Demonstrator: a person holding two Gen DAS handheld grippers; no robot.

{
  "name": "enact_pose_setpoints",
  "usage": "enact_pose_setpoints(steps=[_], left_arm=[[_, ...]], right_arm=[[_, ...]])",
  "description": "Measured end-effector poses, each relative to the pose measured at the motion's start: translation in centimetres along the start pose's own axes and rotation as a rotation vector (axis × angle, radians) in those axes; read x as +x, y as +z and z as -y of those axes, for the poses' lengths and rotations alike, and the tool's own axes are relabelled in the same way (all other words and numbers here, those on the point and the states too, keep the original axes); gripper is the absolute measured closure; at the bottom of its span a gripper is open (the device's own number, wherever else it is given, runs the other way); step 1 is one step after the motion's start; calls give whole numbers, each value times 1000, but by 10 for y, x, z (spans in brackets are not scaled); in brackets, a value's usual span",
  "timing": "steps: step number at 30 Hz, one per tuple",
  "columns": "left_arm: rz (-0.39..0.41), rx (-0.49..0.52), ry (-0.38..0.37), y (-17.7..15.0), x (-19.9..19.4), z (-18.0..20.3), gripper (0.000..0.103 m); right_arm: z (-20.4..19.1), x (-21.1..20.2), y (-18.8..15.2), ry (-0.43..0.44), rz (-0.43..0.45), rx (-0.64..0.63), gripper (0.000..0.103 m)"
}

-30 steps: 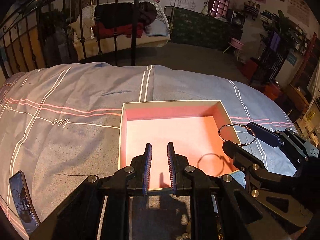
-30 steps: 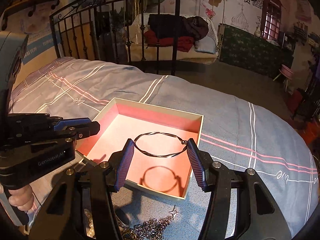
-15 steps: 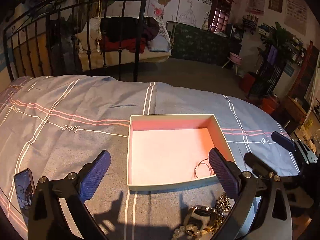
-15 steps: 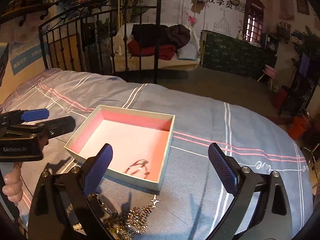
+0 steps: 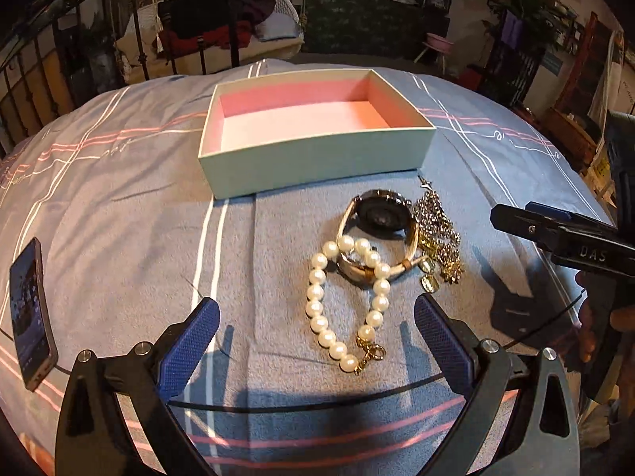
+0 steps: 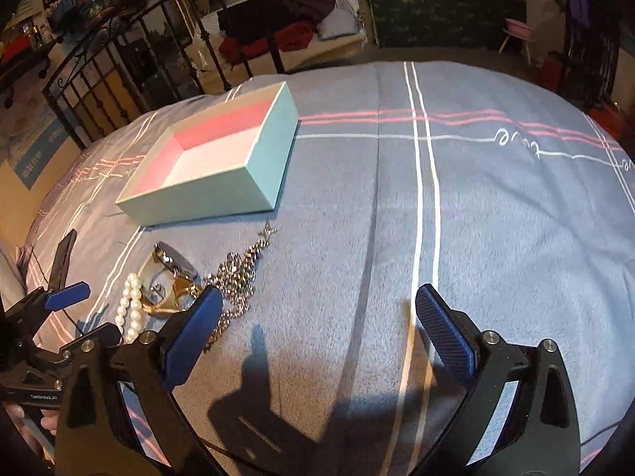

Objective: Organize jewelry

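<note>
A pale box (image 5: 317, 158) with a pink inside lies on the bed; it also shows in the right wrist view (image 6: 222, 186). In front of it lie a pearl bracelet (image 5: 345, 305), a watch (image 5: 381, 218) and a pile of chain jewellery (image 5: 436, 234). The same pile shows in the right wrist view: the pearls (image 6: 131, 309), the watch (image 6: 174, 265), the chain (image 6: 238, 273). My left gripper (image 5: 317, 341) is open and empty, just in front of the pearl bracelet. My right gripper (image 6: 317, 329) is open and empty over bare blanket, right of the pile. The box floor nearest me is hidden by its wall.
A phone (image 5: 31, 313) lies on the blanket at the left. The grey-blue striped blanket (image 6: 476, 198) covers the bed. A black iron bed frame (image 6: 119, 63) stands behind the box. The right gripper's arm (image 5: 563, 234) reaches in at the right of the left wrist view.
The right gripper let the ring bangle go into the box and opened wide. Both grippers have pulled back from the box towards the jewellery pile; the left one opened.
</note>
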State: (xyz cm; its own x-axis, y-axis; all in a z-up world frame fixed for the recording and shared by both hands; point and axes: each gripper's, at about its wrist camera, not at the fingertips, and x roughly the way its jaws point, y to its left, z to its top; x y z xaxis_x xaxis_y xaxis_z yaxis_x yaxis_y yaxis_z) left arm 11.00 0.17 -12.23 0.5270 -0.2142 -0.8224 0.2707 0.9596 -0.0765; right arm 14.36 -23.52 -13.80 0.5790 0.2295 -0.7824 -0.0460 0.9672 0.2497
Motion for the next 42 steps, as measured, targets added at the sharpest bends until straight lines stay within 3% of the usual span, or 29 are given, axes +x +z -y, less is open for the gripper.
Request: enact_pose_setpoints(steps=[3,8,12,15,18,20,21,22,24,33,42], left_arm=[[-27,-7,-26,-5,8,6,7],[-49,45,-5,-4,27,16,18],[-20,46,-10,0,22,13,49],[-10,10,-2,1,19,0,74],[-4,-32,-18,1,17,-11,85],[-1,-36,-17,1,17,-12,85],[1,-33,-13,1,17,-10,85],[3,-27,-7,1,17,-9,85],[6,-14,7,0,17,-6,85],[24,-3,13,5,8,-6,87],[96,12,14,21,-16,-2,87]], right_arm=[[-11,9,-10,-2,-38,-32,10],[-25,20,-11,-13,-60,-55,10],[-33,26,-6,13,-64,-60,11],[-43,34,0,14,-60,-88,22],[-53,43,5,1,-50,-129,36],[-60,48,5,-17,-47,-168,48],[-64,47,4,-16,-37,-190,57],[-66,46,3,2,-34,-205,76],[-68,43,1,-11,-22,-216,88],[-62,7,1,73,64,-171,93],[-71,-51,25,143,195,-178,93]])
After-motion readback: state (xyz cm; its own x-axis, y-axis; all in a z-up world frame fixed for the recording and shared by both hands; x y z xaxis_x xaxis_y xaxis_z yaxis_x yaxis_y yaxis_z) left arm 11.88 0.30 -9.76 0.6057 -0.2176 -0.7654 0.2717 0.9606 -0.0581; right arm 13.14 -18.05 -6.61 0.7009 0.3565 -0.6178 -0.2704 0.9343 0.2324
